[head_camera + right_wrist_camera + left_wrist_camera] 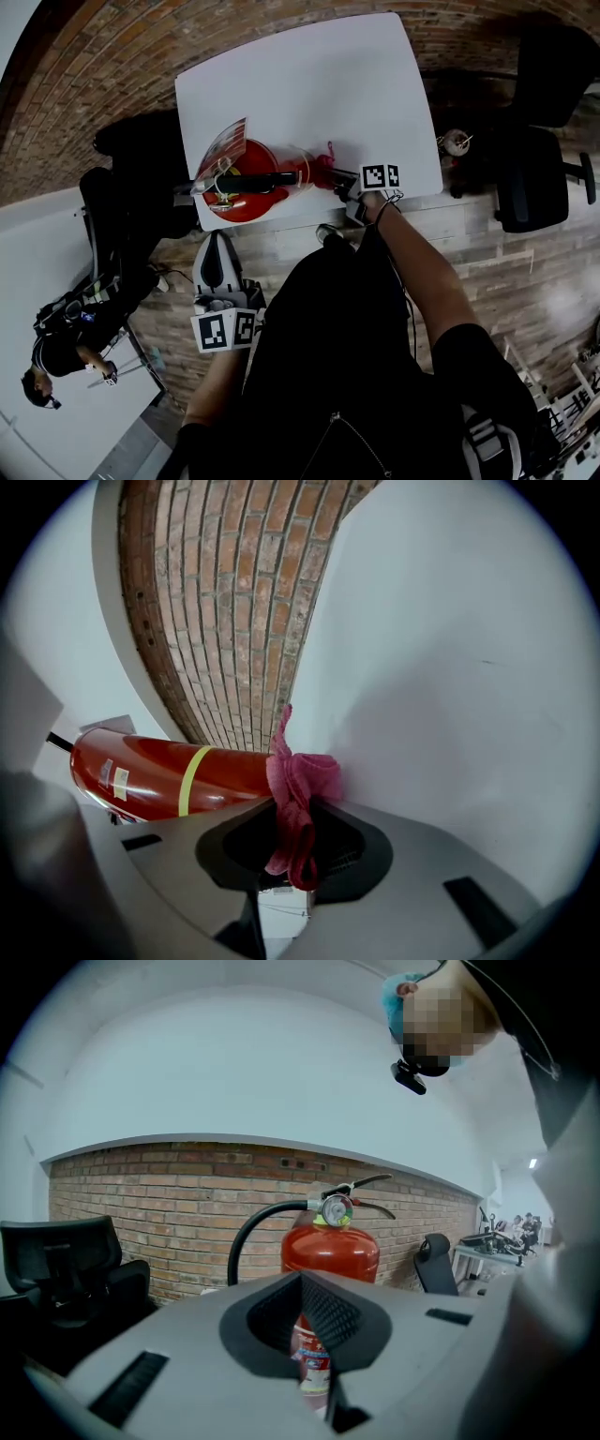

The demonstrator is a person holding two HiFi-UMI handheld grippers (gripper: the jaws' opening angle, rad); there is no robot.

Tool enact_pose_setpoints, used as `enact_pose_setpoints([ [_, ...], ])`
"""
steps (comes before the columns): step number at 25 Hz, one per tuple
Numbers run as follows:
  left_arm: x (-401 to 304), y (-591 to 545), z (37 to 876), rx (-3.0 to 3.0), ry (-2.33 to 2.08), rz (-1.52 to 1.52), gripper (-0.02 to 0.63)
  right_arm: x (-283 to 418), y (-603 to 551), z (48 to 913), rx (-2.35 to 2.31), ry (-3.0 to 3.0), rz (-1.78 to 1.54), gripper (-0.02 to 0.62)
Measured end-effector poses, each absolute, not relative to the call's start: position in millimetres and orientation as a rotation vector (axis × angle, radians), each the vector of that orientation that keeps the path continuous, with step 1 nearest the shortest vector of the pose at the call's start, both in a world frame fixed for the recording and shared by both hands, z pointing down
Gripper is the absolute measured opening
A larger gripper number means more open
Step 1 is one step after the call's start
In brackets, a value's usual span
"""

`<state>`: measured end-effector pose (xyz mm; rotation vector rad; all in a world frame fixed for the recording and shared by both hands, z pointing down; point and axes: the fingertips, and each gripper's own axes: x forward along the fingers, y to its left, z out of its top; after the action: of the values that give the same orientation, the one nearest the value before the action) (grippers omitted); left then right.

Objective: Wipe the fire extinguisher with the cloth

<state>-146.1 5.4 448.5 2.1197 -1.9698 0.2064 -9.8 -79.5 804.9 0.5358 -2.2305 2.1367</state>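
**First voice:** Which step are we at?

**Second voice:** We judge the wipe is only starting. Our right hand-held gripper (337,181) is clamped on a crumpled pink fabric cloth (298,789), and a wad of it bulges out past the jaws. The cloth sits at 3 o'clock of the red cylindrical metal fire extinguisher (248,178), against its side or just beside it. We cannot tell whether they touch.

**First voice:** Where does the extinguisher stand?

**Second voice:** It stands upright near the front left corner of the white bench (356,84). A black hose (248,1241) arches from the valve, and a round gauge (336,1211) sits on top.

**First voice:** And our other hand?

**Second voice:** The left hand-held gripper (216,246) hangs off the bench at 6 o'clock of the extinguisher, well apart from it. Its jaws are drawn together on nothing.

**First voice:** What does the next move call for?

**Second voice:** We should probably press the cloth flat on the red shell and sweep along it. Our left could steady the cylinder against tipping.

**First voice:** Are there any containers?

**Second voice:** None are open. There is only the sealed cylinder, and its contents are hidden from us.
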Motion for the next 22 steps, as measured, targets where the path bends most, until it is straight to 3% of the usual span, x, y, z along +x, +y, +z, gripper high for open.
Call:
enact_pose_setpoints([
  [22, -148.8, -2.3, 452.0, 2.09, -1.982, 0.187, 0.031, -7.2, -75.9, 731.1, 0.485, -2.297, 2.255, 0.103],
])
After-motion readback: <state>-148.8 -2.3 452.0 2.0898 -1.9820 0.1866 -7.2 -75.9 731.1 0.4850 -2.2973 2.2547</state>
